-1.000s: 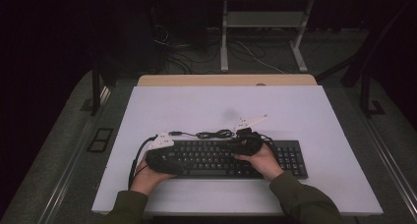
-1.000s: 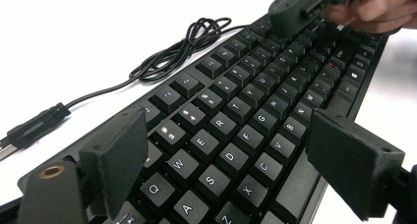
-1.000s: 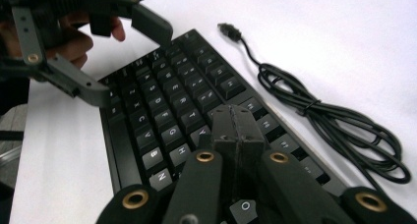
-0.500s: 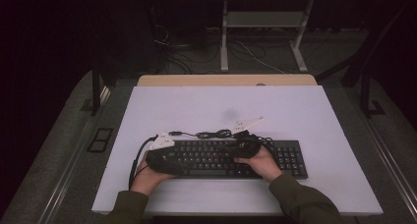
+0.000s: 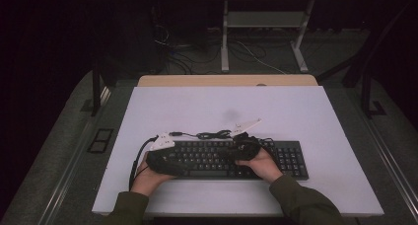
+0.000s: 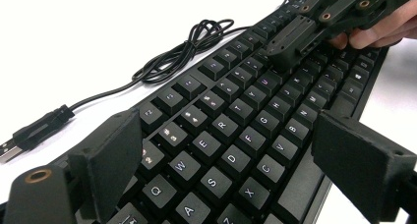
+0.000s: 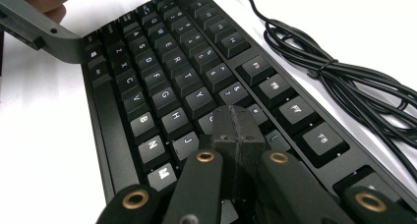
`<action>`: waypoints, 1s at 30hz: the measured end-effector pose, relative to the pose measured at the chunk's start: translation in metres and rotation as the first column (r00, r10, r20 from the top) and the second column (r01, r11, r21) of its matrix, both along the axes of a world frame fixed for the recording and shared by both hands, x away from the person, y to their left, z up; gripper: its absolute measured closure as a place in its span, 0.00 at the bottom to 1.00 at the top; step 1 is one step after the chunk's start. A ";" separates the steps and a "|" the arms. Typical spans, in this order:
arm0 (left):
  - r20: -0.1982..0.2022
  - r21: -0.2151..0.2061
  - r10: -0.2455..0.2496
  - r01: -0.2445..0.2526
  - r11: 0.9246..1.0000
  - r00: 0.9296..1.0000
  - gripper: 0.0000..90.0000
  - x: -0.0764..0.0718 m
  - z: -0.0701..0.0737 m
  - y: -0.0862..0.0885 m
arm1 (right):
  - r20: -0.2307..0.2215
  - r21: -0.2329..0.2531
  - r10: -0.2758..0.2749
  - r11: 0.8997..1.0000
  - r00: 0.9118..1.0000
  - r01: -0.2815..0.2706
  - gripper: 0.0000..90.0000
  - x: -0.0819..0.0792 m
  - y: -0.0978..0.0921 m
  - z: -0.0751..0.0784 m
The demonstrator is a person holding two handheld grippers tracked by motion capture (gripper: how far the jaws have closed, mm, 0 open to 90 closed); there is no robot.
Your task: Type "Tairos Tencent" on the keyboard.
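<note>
keyboard (image 5: 231,158) flat, long axis left-right, keys up

Left tool (image 6: 221,170) spread wide over keyboard (image 6: 236,121); right tool (image 6: 290,47) pressing keys.
</note>
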State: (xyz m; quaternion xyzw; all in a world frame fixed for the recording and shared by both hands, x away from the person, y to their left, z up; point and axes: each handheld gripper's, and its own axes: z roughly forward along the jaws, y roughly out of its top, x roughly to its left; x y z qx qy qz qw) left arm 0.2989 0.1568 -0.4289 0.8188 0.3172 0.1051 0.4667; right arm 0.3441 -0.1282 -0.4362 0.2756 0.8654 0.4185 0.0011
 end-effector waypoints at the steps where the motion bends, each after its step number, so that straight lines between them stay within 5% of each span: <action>1: -0.001 0.000 -0.001 0.001 1.000 1.000 0.12 0.000 0.000 0.000 | -0.001 -0.002 -0.002 1.000 1.000 0.002 0.99 0.000 0.000 0.000; 30: 0.008 0.008 -0.005 0.005 1.000 1.000 0.12 0.000 0.001 0.001 | -0.006 0.015 -0.012 1.000 1.000 0.012 0.99 0.003 -0.004 0.002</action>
